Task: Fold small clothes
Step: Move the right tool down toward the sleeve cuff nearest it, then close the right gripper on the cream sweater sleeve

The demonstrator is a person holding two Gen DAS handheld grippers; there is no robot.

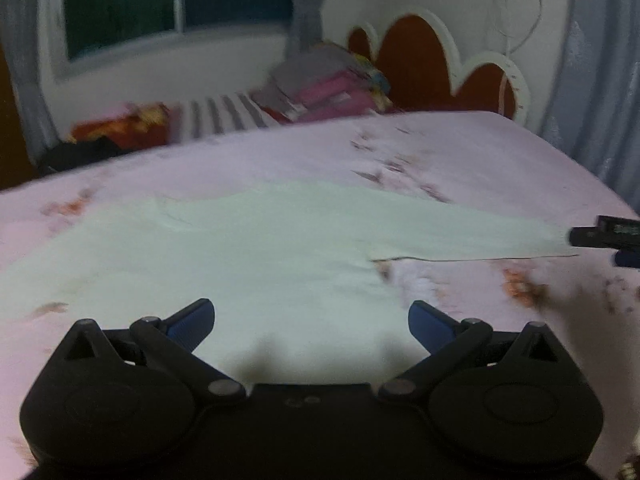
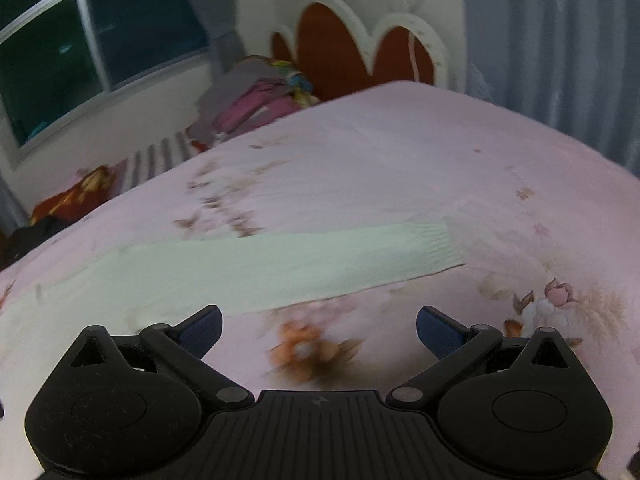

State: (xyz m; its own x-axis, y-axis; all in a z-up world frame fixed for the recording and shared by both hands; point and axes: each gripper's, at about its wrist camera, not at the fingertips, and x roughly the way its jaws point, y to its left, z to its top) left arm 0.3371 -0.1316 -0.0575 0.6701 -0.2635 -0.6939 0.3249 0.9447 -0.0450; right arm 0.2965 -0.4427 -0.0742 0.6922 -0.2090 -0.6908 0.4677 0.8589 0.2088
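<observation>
A pale mint-green garment [image 1: 248, 248] lies spread flat on a bed [image 1: 480, 152] covered in a pink floral sheet, its body filling the left and middle of the left wrist view and one long sleeve [image 1: 472, 236] reaching out to the right. The left tongs [image 1: 311, 322] hang low over the near edge of the garment's body, their blue-padded fingers [image 1: 191, 322] spread wide apart and gripping nothing. At the far right edge of that view, the tips of the right tongs [image 1: 608, 240] show just beside the sleeve's end; whether they touch the cloth cannot be told.

In the right wrist view, the same garment [image 2: 120, 280] enters from the left, and its sleeve [image 2: 320, 260] runs across the sheet to a ribbed cuff [image 2: 436, 246] right of centre. The right tongs [image 2: 319, 330] hover over bare floral sheet on the near side of the sleeve, blue pads [image 2: 438, 332] wide apart and holding nothing.

Beyond the bed, from left to right, stand a dark window [image 1: 160, 0], a red and orange bundle [image 1: 120, 124], a striped cloth [image 1: 224, 114], a heap of grey and pink clothes [image 1: 320, 84], and a red headboard [image 1: 432, 68] with a white scalloped border. Both views are blurred.
</observation>
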